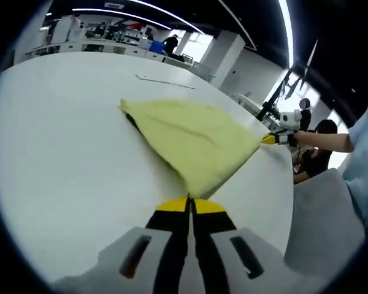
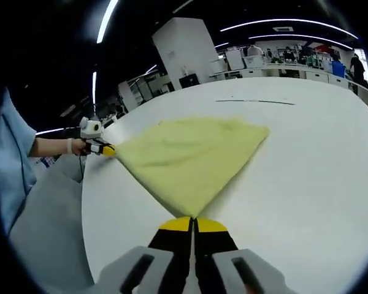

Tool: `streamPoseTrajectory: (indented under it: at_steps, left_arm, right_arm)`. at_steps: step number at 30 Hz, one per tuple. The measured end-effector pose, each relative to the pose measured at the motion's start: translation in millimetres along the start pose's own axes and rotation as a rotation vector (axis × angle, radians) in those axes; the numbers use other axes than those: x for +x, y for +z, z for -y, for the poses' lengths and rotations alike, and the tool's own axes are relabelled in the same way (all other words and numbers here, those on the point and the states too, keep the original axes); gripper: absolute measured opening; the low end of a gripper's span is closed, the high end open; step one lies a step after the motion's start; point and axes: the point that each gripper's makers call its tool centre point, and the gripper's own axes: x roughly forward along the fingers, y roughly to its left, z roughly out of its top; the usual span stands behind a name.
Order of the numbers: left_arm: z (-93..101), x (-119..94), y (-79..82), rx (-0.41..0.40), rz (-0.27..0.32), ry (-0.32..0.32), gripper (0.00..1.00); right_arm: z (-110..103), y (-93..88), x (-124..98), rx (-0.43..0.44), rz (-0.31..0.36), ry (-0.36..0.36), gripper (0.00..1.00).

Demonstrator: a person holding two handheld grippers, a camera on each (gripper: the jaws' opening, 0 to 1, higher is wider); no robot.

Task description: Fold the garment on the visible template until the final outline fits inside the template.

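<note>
A person stretches a pale yellow garment [image 1: 190, 138] between two hand-held grippers above a round white table [image 1: 67, 165] in a brightly lit workroom. In the left gripper view, the left gripper [image 1: 189, 205] has its yellow-tipped jaws pressed together on one corner of the cloth, which fans away from the tips toward the far side of the table; the right gripper [image 1: 276, 139] enters from the right, held in the person's hand [image 1: 303, 138], its yellow tip pinched on the opposite corner at the table's edge. In the right gripper view, the right gripper [image 2: 193, 222] likewise has its jaws closed on a corner of the garment [image 2: 187, 159], while the left gripper [image 2: 104, 149] grips the other corner at the left, beside a light blue sleeve [image 2: 9, 165]. The cloth lies folded into a rough triangle, its far point resting on the tabletop [image 2: 306, 184] and its near edge drawn taut between the two tools. A thin dark line [image 2: 254, 101] marks the table surface beyond the garment, well apart from it. Desks and equipment stand in the background under strip lights.
</note>
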Motion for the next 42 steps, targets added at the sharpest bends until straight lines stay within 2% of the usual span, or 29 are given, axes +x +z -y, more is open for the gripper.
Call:
streamPoseTrajectory:
  at_steps: [10,20,23,35,39,42]
  left_arm:
    - [15.2,-9,-17.4,-0.011,-0.012,-0.015,0.0]
    - [33.5,-24,-46.2,-0.054,-0.019,-0.018,0.0]
    - [36.1,-25,-48.1,-0.058,-0.019,-0.019,0.0]
    - [32.7,-23,-48.7,-0.048,-0.022,-0.012,0.0]
    - [32.1,-23,-47.9,-0.049,-0.017,-0.004,0.0]
    - [30.2,-26,-39.8,-0.025,0.004,0.021,0.02]
  right_arm:
    - [-18,-16.4,-14,0.034,-0.002,0.021,0.0]
    - [-47,-42.3,-29,0.067,-0.022,0.067,0.0]
    - [-51,-49.1,-29,0.074,-0.029,0.072,0.0]
    - [-50,-50.6,-26,0.079,-0.033,0.066,0.0]
    - [-51,-47.7,-25,0.095,-0.021,0.065,0.0]
    - [-48,-40.5,-29,0.094,0.007,0.038,0.0]
